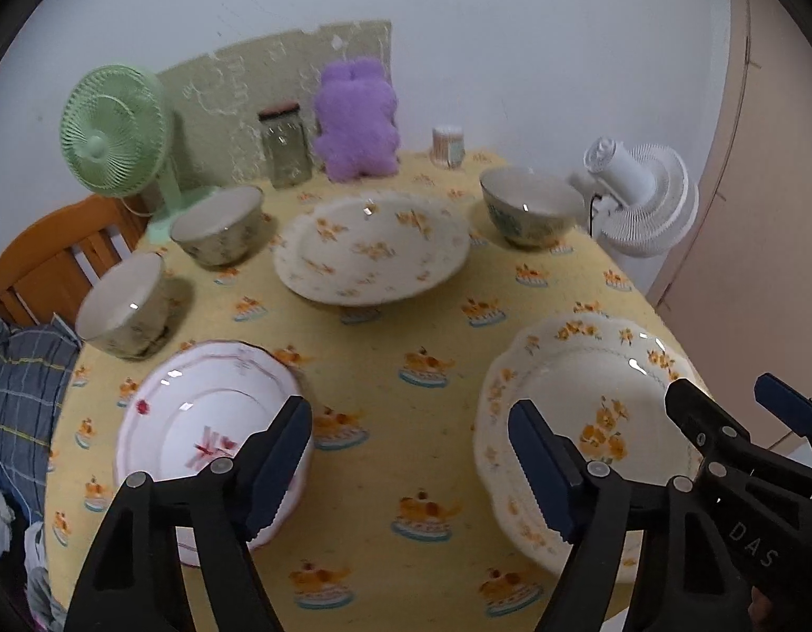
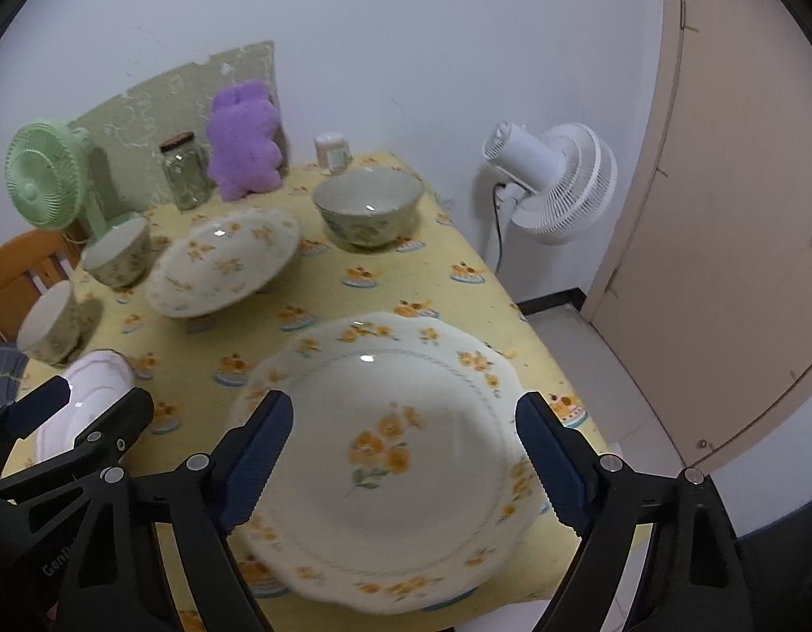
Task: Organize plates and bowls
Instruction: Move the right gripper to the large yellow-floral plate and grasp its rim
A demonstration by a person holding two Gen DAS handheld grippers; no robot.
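On the yellow tablecloth (image 1: 395,337) lie three plates: a pink-rimmed plate (image 1: 195,421) near left, a yellow-flowered scalloped plate (image 1: 580,411) (image 2: 385,453) near right, and a yellow-flowered plate (image 1: 372,247) (image 2: 224,263) at the middle back. Three bowls stand on the table: two at the left (image 1: 124,305) (image 1: 219,226) and one at the back right (image 1: 530,205) (image 2: 369,205). My left gripper (image 1: 408,468) is open and empty, above the cloth between the two near plates. My right gripper (image 2: 403,463) is open, its fingers on either side of the scalloped plate, above it.
At the table's back stand a green fan (image 1: 116,131), a glass jar (image 1: 287,147), a purple plush toy (image 1: 356,121) and a small cup (image 1: 448,145). A white fan (image 2: 553,184) stands on the floor right of the table. A wooden chair (image 1: 53,258) is at the left.
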